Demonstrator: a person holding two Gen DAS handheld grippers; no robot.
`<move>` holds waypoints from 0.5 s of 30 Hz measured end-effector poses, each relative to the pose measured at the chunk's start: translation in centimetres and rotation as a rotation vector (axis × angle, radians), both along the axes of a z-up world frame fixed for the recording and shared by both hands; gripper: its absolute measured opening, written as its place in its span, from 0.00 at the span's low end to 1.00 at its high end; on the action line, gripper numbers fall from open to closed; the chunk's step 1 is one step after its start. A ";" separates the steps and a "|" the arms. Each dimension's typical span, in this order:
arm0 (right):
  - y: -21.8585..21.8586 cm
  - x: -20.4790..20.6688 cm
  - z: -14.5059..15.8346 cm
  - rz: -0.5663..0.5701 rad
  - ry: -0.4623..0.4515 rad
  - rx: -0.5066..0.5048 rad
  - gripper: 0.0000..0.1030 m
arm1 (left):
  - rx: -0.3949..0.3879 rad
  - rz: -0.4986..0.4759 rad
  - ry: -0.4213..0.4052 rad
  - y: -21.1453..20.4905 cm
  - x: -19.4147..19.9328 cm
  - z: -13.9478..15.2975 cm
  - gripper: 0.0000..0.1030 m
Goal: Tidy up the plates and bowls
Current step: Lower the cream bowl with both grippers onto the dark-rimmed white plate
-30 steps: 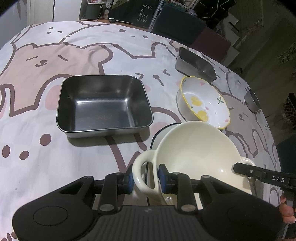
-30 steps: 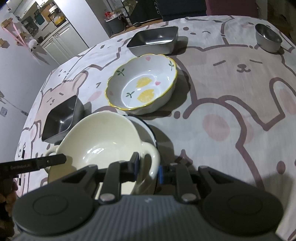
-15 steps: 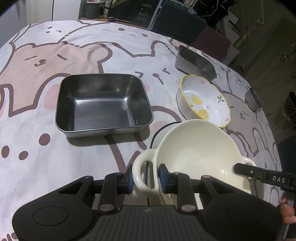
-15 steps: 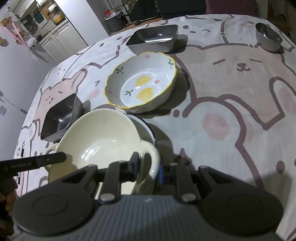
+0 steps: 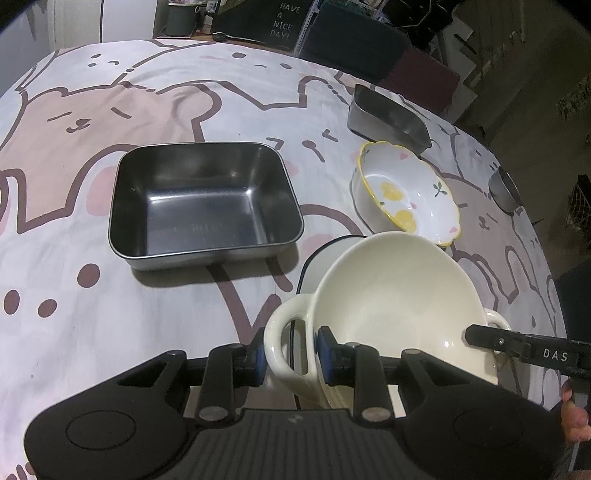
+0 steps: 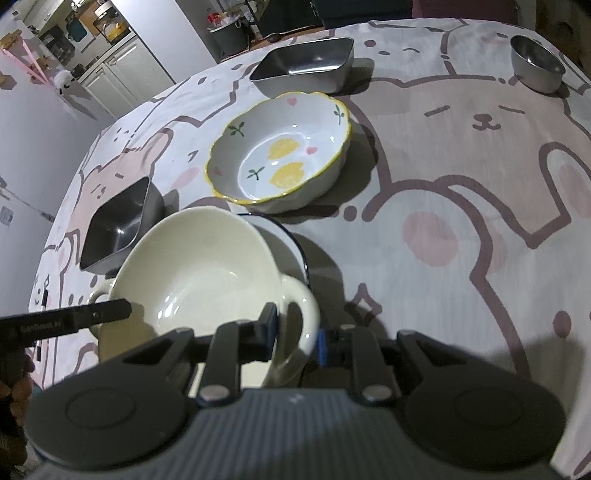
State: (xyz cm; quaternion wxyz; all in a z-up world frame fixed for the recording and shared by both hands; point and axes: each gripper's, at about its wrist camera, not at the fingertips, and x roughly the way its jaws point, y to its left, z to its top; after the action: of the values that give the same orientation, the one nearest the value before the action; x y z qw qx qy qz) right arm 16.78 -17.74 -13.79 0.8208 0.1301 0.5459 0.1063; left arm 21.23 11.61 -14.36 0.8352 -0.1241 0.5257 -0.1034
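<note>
Cream bowl: the two-handled cream bowl (image 5: 391,295) was held tilted above a white plate with a dark rim (image 5: 325,251), which lay on the counter beneath it; whether bowl and plate touched could not be told
Left gripper: the left gripper (image 5: 290,356) was closed on the bowl's near loop handle, one blue pad outside the loop and one against the bowl's wall
Right gripper: the right gripper (image 6: 295,334) was clamped on the opposite handle, one finger inside the bowl and one outside the loop
Counter: the counter (image 6: 461,155) was covered with a cloth printed with pink and brown bears and rabbits
Square tray: a dark square steel tray (image 5: 205,201) sat just beyond and left of the bowl in the left wrist view, apart from the plate
Lemon bowl: a scalloped bowl with a yellow rim and lemon prints (image 6: 282,153) stood just past the plate, close to its far edge
Far tray: a rectangular steel tray (image 6: 304,66) stood behind the lemon bowl, near it
Small bowl: a small round steel bowl (image 6: 537,64) stood well apart at the far right edge of the counter
In the way: the lemon bowl and the square tray flanked the plate on its far sides
Writing: a dark sign (image 5: 282,20) behind the counter read "HAVE A NICE DAY!"; the right gripper's finger seen from the left wrist read "DAS"; the lettering on the left gripper's finger in the right wrist view was too blurred to read for certain
</note>
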 end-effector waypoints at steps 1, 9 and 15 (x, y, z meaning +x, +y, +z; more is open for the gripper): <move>0.0 0.0 0.0 0.000 0.000 -0.001 0.25 | 0.000 0.000 0.000 0.0 0.0 0.0 0.28; 0.1 0.1 -0.1 0.000 0.002 -0.004 0.26 | 0.004 -0.006 0.000 0.0 0.0 0.0 0.28; 0.2 0.1 -0.2 0.000 0.002 -0.005 0.26 | 0.004 -0.006 0.000 0.0 0.0 0.0 0.28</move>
State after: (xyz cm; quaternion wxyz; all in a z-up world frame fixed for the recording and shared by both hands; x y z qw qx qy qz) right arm 16.92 -17.59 -13.97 0.8205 0.1281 0.5471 0.1048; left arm 21.23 11.58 -14.34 0.8351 -0.1210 0.5263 -0.1049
